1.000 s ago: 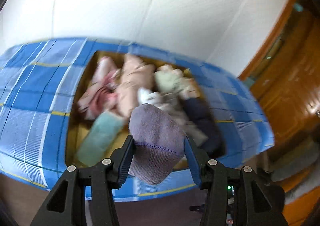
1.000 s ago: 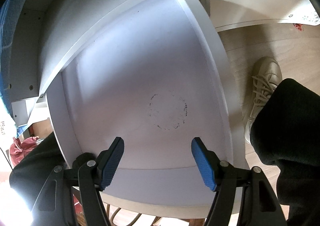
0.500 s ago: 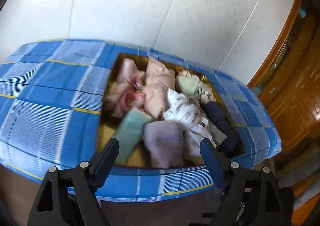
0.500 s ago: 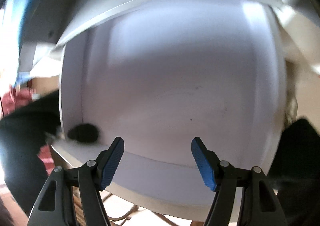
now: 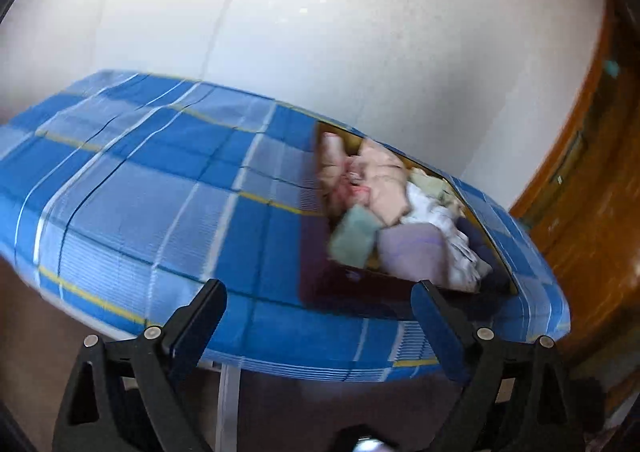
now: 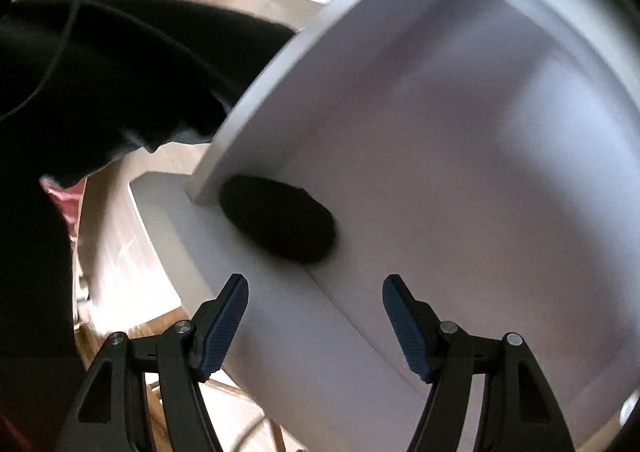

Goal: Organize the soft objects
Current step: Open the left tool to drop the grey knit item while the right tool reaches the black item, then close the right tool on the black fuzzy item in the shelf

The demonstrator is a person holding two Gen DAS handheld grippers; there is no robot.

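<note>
My left gripper (image 5: 318, 306) has just been opening; its fingers stand spread with nothing between them. The lilac sock (image 5: 414, 250) lies in the tray (image 5: 320, 284) at two o'clock among other soft pieces. My right gripper (image 6: 315, 302) is spread and empty over the white drawer (image 6: 460, 172), a black bundle (image 6: 278, 218) at eleven o'clock.
</note>
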